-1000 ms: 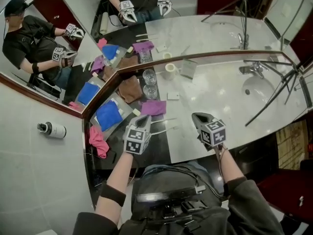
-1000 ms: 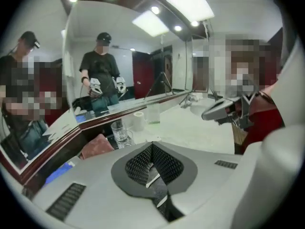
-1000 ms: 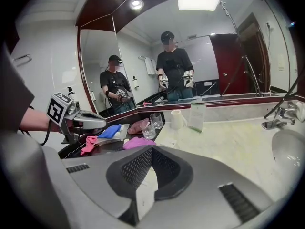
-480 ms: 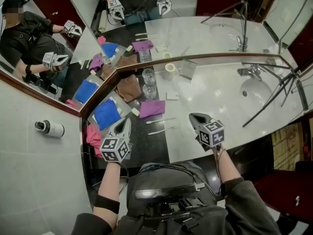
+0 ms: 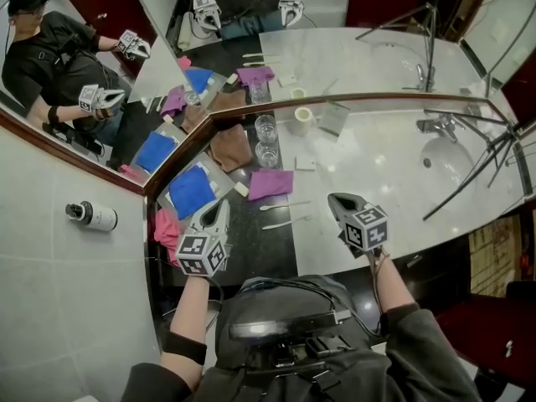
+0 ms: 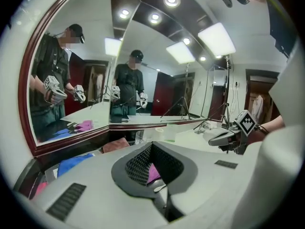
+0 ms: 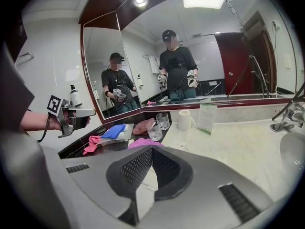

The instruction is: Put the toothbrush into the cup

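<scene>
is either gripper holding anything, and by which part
Nothing is held. The left gripper and right gripper are both shut and empty; the toothbrush lies loose on the counter.

You have two glasses (image 5: 268,153) and four cloths (image 5: 270,182) at the counter's (image 5: 377,166) left end. Two white sticks (image 5: 283,206) lie near its front edge.

The right gripper (image 7: 151,152) has its jaws together with nothing in them, above a pale marble counter (image 7: 238,149). Beyond them a purple cloth (image 7: 142,143) lies on the dark part of the counter, with two glasses (image 7: 158,126), a brown cloth (image 7: 142,126), a blue cloth (image 7: 113,130) and a pink cloth (image 7: 92,145). A white cup (image 7: 184,119) and a card (image 7: 206,118) stand by the mirror (image 7: 200,56). The left gripper (image 7: 88,112) is at the left, a tap (image 7: 287,116) at the right.
</scene>
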Demonstrator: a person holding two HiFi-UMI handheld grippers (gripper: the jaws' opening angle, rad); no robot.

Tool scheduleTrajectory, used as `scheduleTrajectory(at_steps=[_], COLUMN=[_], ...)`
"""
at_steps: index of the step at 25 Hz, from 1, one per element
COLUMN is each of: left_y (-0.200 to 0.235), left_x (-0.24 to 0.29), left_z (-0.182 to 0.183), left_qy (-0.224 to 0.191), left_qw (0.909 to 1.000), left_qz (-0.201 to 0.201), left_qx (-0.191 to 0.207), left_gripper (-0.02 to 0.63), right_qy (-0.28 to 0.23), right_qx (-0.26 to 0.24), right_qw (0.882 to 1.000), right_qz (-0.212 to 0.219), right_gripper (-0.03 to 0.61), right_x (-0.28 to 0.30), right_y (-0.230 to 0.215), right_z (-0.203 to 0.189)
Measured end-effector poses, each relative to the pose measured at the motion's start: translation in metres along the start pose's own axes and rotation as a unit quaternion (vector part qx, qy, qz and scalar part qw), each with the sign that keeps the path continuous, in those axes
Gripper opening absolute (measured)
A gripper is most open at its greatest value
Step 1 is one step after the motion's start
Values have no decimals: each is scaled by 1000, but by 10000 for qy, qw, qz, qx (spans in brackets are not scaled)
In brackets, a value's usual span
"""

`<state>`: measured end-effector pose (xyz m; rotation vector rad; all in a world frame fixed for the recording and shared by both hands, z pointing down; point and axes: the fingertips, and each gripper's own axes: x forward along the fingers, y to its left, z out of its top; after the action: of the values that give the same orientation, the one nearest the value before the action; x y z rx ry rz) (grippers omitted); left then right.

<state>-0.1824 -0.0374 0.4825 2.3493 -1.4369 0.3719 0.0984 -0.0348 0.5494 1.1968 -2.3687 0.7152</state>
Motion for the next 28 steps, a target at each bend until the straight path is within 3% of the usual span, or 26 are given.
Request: scheduleTrajectory(at_steps=[6, 8, 10, 13, 16, 22, 28], left_y=[8, 11, 14, 18, 20, 29, 44], left_x=[1, 2, 3, 5, 5, 1, 1], left_z=[-9, -13, -17, -23, -30, -40, -54], left_qy=[109, 124, 116, 99, 91, 84, 147], left_qw=[9999, 9998, 9997, 9996, 9996, 9991, 9983], left_qz=[-33, -54, -79, -126, -144, -83, -11], left_qx=[-49, -151, -208, -211, -228, -404, -570], left_gripper=[2, 2, 2, 2, 2, 2, 2], right_qy=[78, 255, 539, 1112, 1689, 2502, 3002], right_qx=[-589, -1070, -1780, -2937, -3908, -4970, -5223], right_qw=[9982, 9938, 9822, 9478, 9008, 8203, 7818], right_qz=[37, 130, 274, 555, 850, 1322, 1608], right_gripper=[21, 23, 28, 89, 112, 149, 149], right_x=[21, 32, 48, 79, 105, 148, 180], right_y=[13, 25, 41, 60, 75, 91, 98], right_z=[6, 7, 5, -18, -44, -80, -102])
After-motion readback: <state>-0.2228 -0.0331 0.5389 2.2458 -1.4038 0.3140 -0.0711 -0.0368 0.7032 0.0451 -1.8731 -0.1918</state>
